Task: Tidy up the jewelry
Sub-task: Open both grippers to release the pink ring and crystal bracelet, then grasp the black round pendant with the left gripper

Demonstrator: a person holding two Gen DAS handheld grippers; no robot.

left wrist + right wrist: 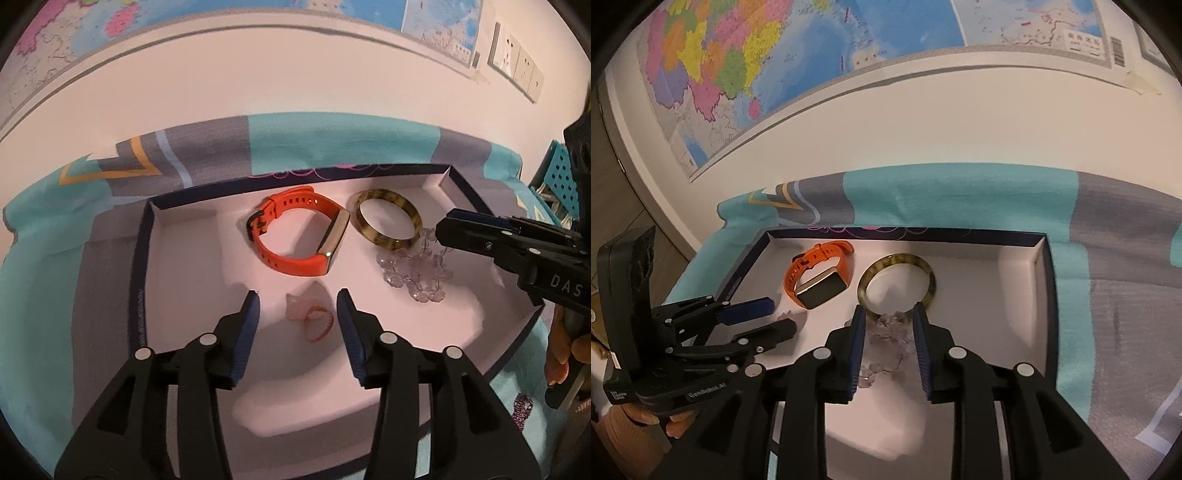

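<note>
A shallow white box (184, 258) with dark rim holds the jewelry. In it lie an orange smartwatch (295, 236), a tortoiseshell bangle (388, 221), a clear bead bracelet (413, 273) and a small pink piece with a thin red cord loop (314, 317). My left gripper (299, 295) is open, its fingertips on either side of the pink piece, just above it. My right gripper (889, 312) is open over the clear beads (886, 343), near the bangle (897, 280). The watch (820, 280) lies to its left. The left gripper also shows in the right wrist view (775, 317).
The box sits on a teal and grey patterned cloth (960, 192). A wall with maps (775, 55) stands behind. A teal perforated rack (557, 173) is at the far right. A small purple item (522, 410) lies on the cloth outside the box.
</note>
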